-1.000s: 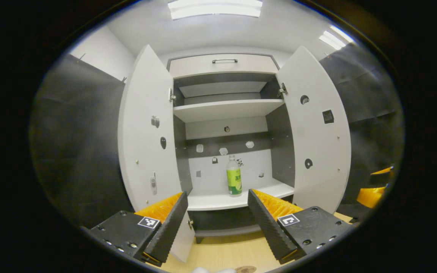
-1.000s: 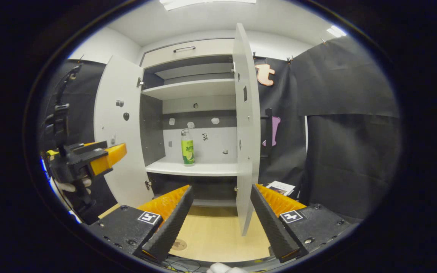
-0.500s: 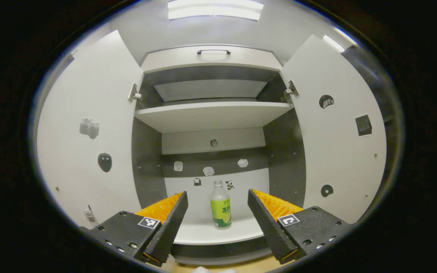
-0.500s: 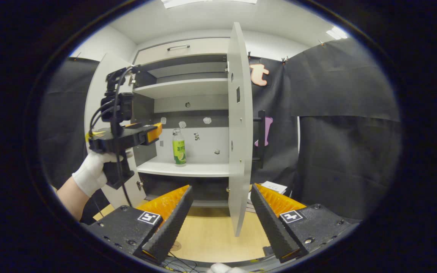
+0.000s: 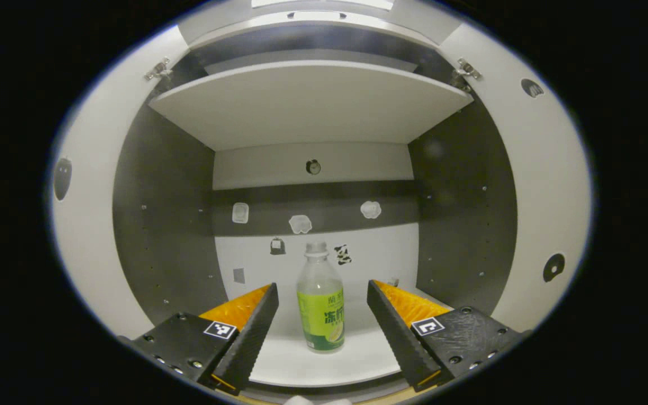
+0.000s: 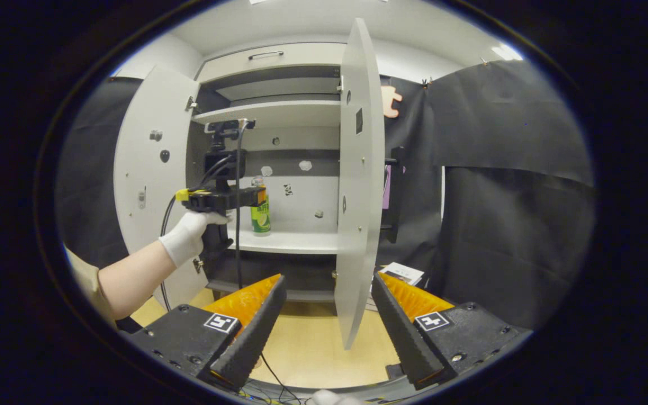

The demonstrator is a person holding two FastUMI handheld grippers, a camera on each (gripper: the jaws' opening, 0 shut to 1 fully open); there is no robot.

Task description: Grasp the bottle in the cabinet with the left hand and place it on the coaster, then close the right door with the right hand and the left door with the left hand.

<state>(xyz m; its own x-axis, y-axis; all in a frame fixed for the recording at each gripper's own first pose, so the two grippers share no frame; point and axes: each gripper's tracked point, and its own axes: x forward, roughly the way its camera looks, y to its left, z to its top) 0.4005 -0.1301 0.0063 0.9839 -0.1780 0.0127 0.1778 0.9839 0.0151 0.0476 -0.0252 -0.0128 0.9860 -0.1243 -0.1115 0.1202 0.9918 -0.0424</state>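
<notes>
Inside the open cabinet (image 5: 313,112), my left gripper (image 5: 322,326) frames the bottle (image 5: 320,306) standing upright on the lower shelf (image 5: 324,365), fingers spread wide and clear of it. I should centre on the label, then close evenly. My right gripper (image 6: 327,323) waits unclenched, empty.

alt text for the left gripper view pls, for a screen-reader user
A clear bottle with a green label stands upright on the white lower shelf of an open cabinet, between the spread fingers of the left tool, which do not touch it. An empty white shelf spans above, and small stickers dot the back wall.
</notes>
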